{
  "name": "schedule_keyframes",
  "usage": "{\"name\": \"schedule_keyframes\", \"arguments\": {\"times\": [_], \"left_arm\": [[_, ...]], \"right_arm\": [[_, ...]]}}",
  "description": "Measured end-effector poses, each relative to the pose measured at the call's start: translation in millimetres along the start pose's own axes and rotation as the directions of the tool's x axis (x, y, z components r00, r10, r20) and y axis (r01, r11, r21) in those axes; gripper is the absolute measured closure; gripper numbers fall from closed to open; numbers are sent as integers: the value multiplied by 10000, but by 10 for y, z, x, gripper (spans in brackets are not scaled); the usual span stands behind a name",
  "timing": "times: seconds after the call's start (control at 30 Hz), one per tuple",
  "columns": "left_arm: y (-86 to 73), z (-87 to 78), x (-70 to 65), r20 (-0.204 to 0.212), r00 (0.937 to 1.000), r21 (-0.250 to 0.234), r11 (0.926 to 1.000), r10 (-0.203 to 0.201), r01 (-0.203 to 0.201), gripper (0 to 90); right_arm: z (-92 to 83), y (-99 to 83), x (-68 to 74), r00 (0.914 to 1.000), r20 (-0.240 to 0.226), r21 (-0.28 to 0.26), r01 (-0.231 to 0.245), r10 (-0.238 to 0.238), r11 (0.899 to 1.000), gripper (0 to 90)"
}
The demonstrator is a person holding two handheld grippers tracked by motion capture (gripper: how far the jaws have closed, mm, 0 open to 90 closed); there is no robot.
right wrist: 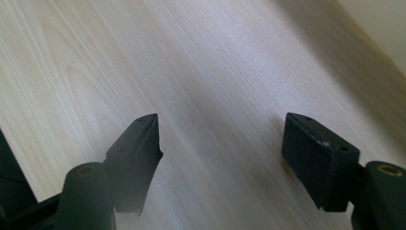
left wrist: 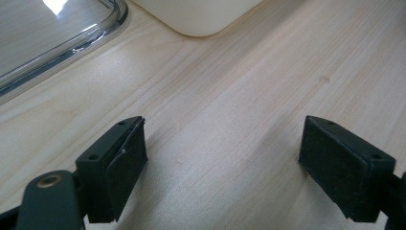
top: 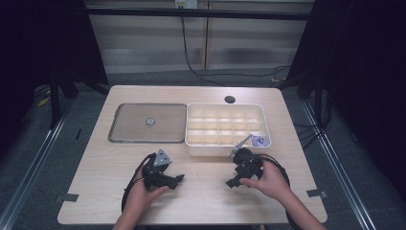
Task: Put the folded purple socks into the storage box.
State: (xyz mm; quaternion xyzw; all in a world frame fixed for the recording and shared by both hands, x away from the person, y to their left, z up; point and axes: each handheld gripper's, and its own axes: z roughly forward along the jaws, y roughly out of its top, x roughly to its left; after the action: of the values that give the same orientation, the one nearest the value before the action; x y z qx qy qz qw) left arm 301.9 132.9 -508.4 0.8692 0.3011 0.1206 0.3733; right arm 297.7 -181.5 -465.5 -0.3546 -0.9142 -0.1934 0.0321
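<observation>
So the tabletop (top: 201, 191) held the white divided box (top: 225, 127) beside a flat clear lid (top: 143, 123). I had my left hand-held gripper (left wrist: 222, 158) and right hand-held gripper (right wrist: 220, 153) both released, empty, just in front of the box.

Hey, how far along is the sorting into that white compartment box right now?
Barely begun, it seems. Done: one small purple item lies in the white plastic compartment box, in a cell at its near right. In hand: nothing; the left claw and right claw are open over bare wood. Left: a small round piece lies on the grey metal tray.
</observation>
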Motion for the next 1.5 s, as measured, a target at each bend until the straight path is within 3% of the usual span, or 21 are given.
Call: {"name": "schedule_keyframes", "arguments": {"times": [0.2,0.37,0.53,0.73,0.9,1.2,1.5], "left_arm": [[0,0,0,1,10000,3,10000,1,-1,159],[0,1,-1,-1,10000,-10,10000,-13,13,159],[-1,1,-2,1,10000,-11,10000,-20,20,159],[-1,1,-2,-3,10000,-12,10000,-18,18,159],[-1,1,-2,-2,10000,-12,10000,-21,21,159],[0,0,-1,-4,10000,-8,10000,-16,16,159],[-1,1,-2,2,10000,-11,10000,-23,23,159]], "right_arm": [[93,-72,21,9992,69,-335,387,-385,9987,264],[106,-154,41,9973,157,-915,732,-720,9931,241],[122,-258,49,9923,362,-1572,1231,-1189,9799,238],[134,-323,60,9894,459,-1962,1442,-1378,9699,229],[157,-386,59,9835,677,-2462,1794,-1677,9525,222],[178,-466,84,9842,852,-2958,1739,-1554,9393,214],[216,-566,90,9808,1076,-3661,1914,-1629,9107,213]]}}
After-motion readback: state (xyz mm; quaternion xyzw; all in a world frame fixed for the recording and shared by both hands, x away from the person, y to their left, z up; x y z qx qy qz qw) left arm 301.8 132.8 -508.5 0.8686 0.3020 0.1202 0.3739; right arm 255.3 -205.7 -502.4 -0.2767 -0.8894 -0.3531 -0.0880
